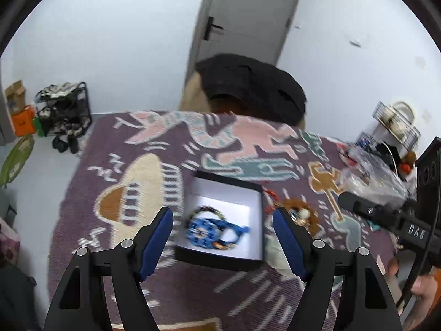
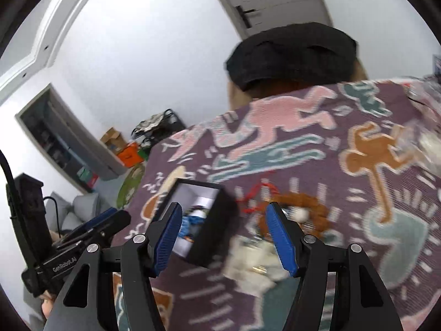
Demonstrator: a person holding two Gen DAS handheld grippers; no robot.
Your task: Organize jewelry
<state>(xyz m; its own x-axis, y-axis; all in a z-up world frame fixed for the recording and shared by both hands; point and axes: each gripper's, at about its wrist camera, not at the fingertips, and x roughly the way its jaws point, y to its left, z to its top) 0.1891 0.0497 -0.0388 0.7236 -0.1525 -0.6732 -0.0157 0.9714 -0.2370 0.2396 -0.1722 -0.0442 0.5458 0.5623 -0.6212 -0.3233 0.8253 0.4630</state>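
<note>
A black box with a white lining sits on a patterned purple cloth. A blue beaded piece of jewelry lies inside it. My left gripper is open and empty, hovering above the box. A brown beaded necklace with a red cord lies on the cloth right of the box. In the right wrist view my right gripper is open and empty, above the spot between the box and the brown necklace. A blurred whitish heap lies under it.
A clear plastic bag and a wire basket stand at the cloth's right edge. A black-cushioned chair stands behind the table. A shoe rack is on the floor at far left.
</note>
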